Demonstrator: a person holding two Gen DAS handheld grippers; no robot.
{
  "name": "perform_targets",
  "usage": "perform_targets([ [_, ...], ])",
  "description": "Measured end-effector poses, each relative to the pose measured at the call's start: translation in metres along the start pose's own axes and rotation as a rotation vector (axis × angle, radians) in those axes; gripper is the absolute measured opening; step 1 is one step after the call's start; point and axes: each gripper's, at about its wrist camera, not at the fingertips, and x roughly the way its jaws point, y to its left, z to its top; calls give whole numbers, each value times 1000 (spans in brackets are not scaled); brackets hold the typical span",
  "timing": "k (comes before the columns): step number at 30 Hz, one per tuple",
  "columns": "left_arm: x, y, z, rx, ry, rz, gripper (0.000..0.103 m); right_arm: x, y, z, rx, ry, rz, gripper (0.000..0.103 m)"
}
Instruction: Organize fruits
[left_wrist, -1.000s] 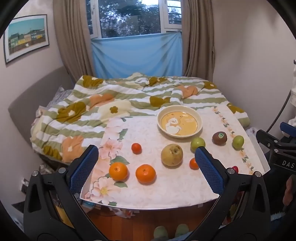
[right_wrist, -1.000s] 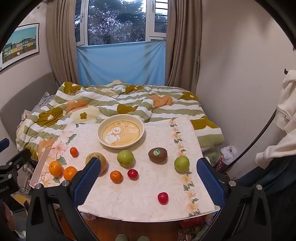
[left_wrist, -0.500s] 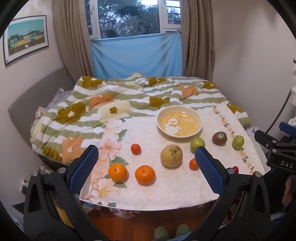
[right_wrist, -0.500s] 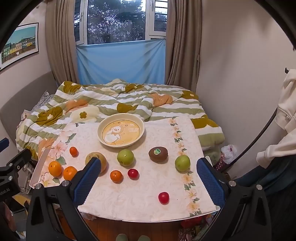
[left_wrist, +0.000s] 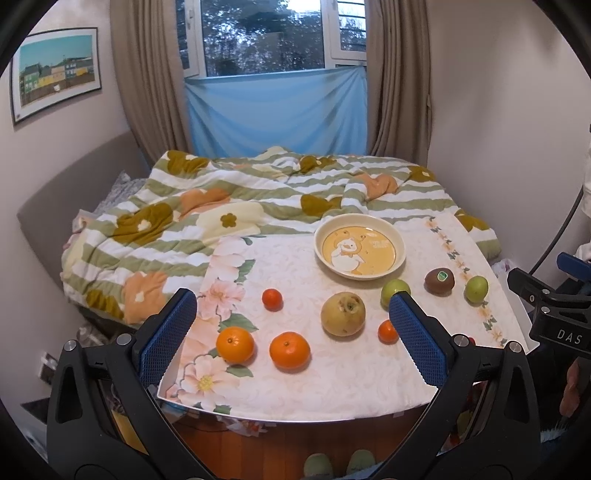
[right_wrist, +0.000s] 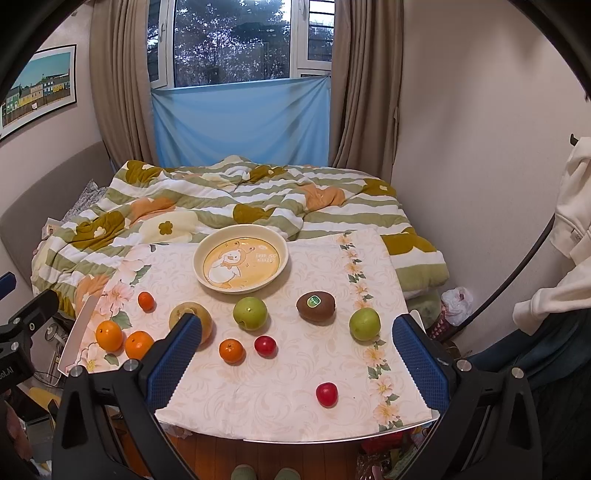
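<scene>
Fruit lies scattered on a floral tablecloth (right_wrist: 280, 391). A cream bowl (right_wrist: 241, 257) with a duck picture sits empty at the far middle. Two large oranges (left_wrist: 235, 344) (left_wrist: 289, 350), a yellow pear (left_wrist: 343, 314), small tangerines (left_wrist: 272, 299) (right_wrist: 231, 350), two green apples (right_wrist: 250, 313) (right_wrist: 364, 324), a kiwi (right_wrist: 316, 305) and two small red fruits (right_wrist: 265, 346) (right_wrist: 327, 394) lie in front of it. My left gripper (left_wrist: 291, 343) hovers open above the table's near left. My right gripper (right_wrist: 295, 360) hovers open above the near right. Neither holds anything.
The table (left_wrist: 295, 410) stands against a bed with a striped flowered quilt (left_wrist: 207, 206). Walls close in on both sides, and white clothing (right_wrist: 569, 221) hangs at the right. Slippers (right_wrist: 264, 473) show on the wooden floor under the near edge.
Both grippers have drifted slightly, so the table sits a little differently in each view. No fruit has moved and both grippers stay open.
</scene>
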Motion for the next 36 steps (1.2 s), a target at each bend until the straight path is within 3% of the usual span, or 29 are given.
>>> perform_targets([
  [36,-4,2,3,-23,-2,13,103,0,-4,-1,6,4,2,103],
])
